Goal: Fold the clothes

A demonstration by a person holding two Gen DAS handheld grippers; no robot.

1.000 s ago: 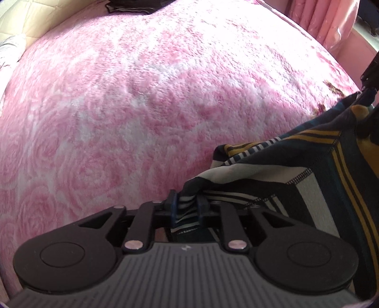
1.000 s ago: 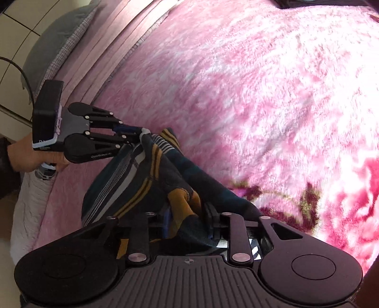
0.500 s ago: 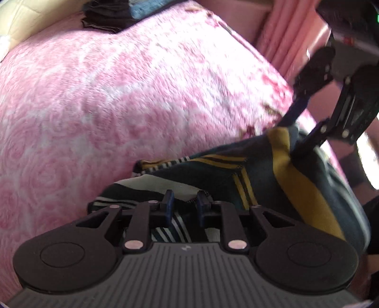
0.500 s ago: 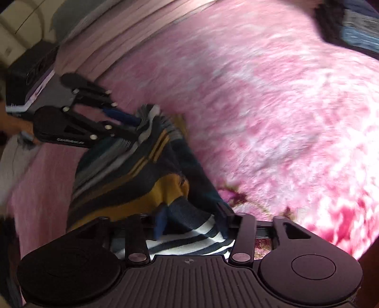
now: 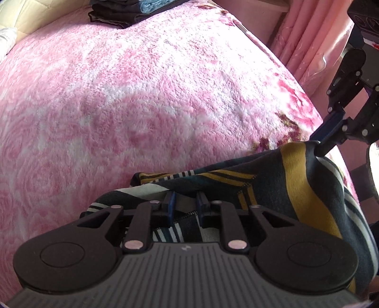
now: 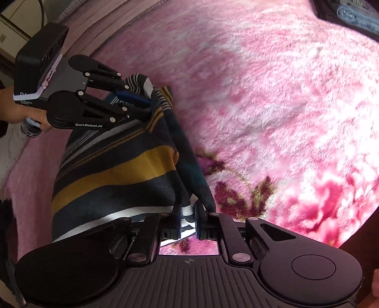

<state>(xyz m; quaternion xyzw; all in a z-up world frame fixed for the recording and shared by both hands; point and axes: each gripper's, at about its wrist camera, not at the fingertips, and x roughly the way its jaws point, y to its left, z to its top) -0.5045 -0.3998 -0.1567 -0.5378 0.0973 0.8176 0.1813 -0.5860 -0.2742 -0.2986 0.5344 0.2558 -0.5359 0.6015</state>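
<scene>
Fluffy pink rose-patterned bed blanket (image 5: 146, 99) below; navy, mustard and white striped soft knit garment (image 6: 113, 175) hung between left gripper (image 5: 184, 205) and right gripper (image 6: 188, 219), jaws narrow, each pinching an edge. Probably light, limp, sagging; best gripped at corners.

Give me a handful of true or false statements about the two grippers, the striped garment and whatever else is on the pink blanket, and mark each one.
1. The left gripper is shut on the striped garment. True.
2. The right gripper hangs open and grips nothing. False: its jaws are shut on an edge of the garment.
3. The garment lies spread flat in the middle of the pink blanket. False: it is bunched between the two grippers at the blanket's near edge.
4. A stack of folded dark clothes sits at the far end of the blanket. True.
5. The garment is plain white. False: it is dark with yellow and white stripes.
</scene>
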